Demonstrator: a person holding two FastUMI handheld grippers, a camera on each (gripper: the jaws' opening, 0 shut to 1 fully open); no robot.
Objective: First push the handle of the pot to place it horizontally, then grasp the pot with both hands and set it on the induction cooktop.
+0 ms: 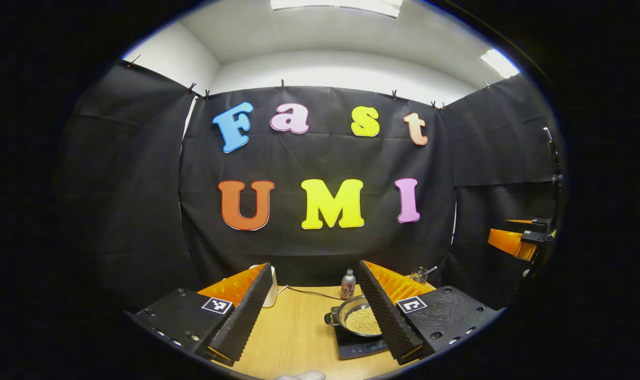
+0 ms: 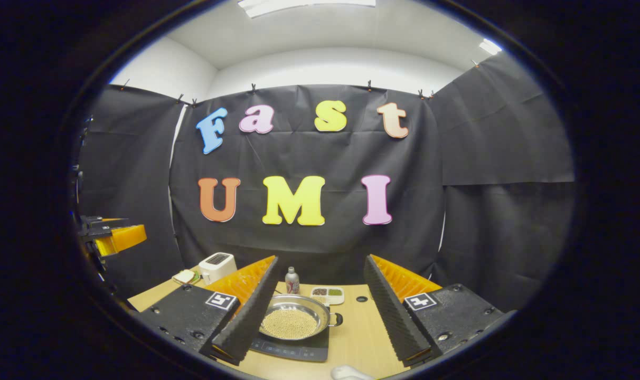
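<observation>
On the induction cooktop (image 2: 291,348) sits the pot (image 2: 293,318), a shallow metal pan filled with small pale round grains; the cooktop is a flat dark slab lying on the wooden table (image 2: 359,338). One small dark side handle of the pot juts out over the cooktop's edge in each view.

Seen from the right gripper view, the right tool (image 2: 325,322) hovers above the table with its two fingers spread wide apart and nothing between them; the pot lies just beyond the inner face of one finger, partly hidden by it. Behind the pot stands a small metal bottle (image 2: 292,280), and beside that, also behind the pot, a little white tray (image 2: 328,294) with dark and green contents. Farther from the pot, near the table's far corner, sit a white toaster (image 2: 217,266) and a small flat item too small to make out. At the edge of this view, well away from the pot and higher up, the left tool (image 2: 111,236) appears.

From the left gripper view, the left tool (image 1: 312,322) likewise hangs over the table with fingers wide apart, gripping nothing. The pot (image 1: 358,318) and cooktop (image 1: 359,345) lie partly behind one of its fingers, the bottle (image 1: 348,284) just behind the pot, and a small glass holding a utensil (image 1: 419,274) farther back. A thin cable (image 1: 312,292) runs across the table behind the cooktop. The right tool (image 1: 520,240) shows at the view's edge, well above the pot.
</observation>
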